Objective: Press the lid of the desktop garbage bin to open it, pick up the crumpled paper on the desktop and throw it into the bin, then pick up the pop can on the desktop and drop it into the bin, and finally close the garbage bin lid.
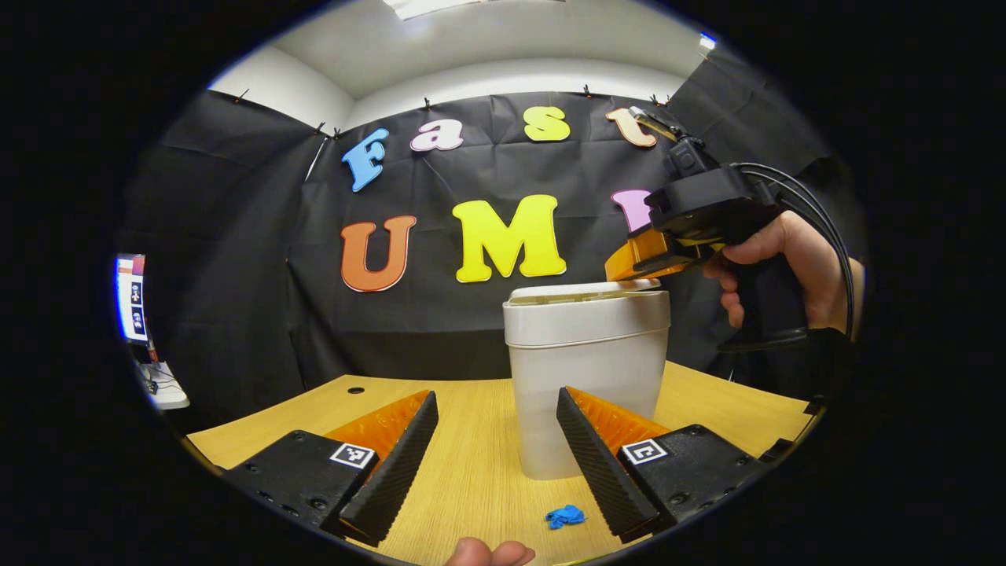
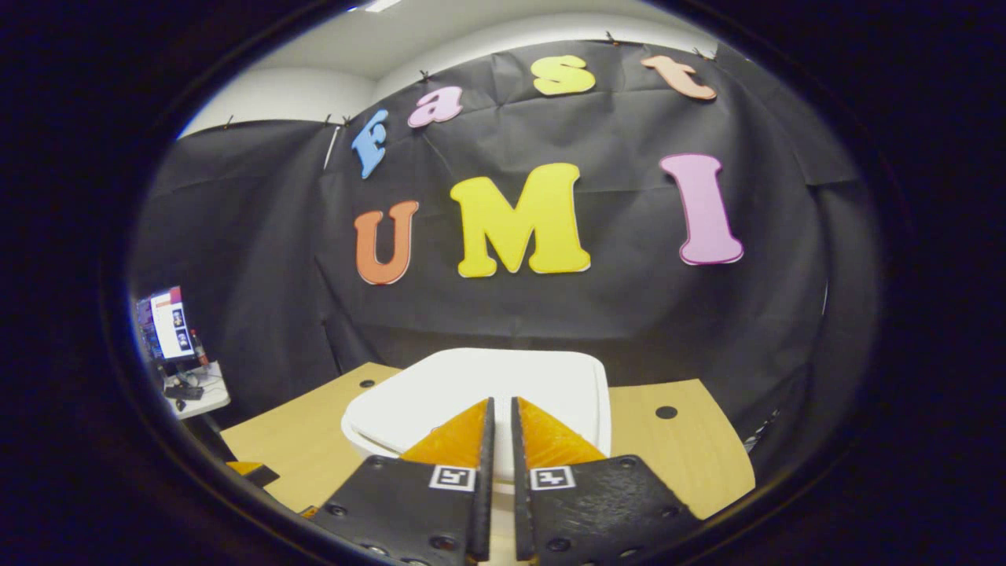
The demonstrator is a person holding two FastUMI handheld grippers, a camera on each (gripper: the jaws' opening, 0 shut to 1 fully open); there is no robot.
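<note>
The white desktop bin [image 1: 585, 385] stands on the wooden table [image 1: 471, 472], with its lid [image 1: 585, 292] lying flat on top and a thin seam under it. In the left gripper view my right gripper [image 1: 633, 263], held by a hand [image 1: 786, 259], reaches in from the right and its tips sit at the lid's right edge. In the right gripper view the same gripper [image 2: 501, 402] is shut with nothing in it, directly over the lid [image 2: 471, 377]. My left gripper [image 1: 497, 395] is open in front of the bin. A small blue crumpled paper [image 1: 565, 516] lies on the table near me.
A monitor [image 1: 131, 297] and a small side shelf [image 1: 165, 389] stand beyond the table's left edge. The tabletop has round cable holes [image 1: 356, 390] [image 2: 666, 412]. A person's fingertips [image 1: 489, 553] show at the bottom edge. The black booth wall closes off the back.
</note>
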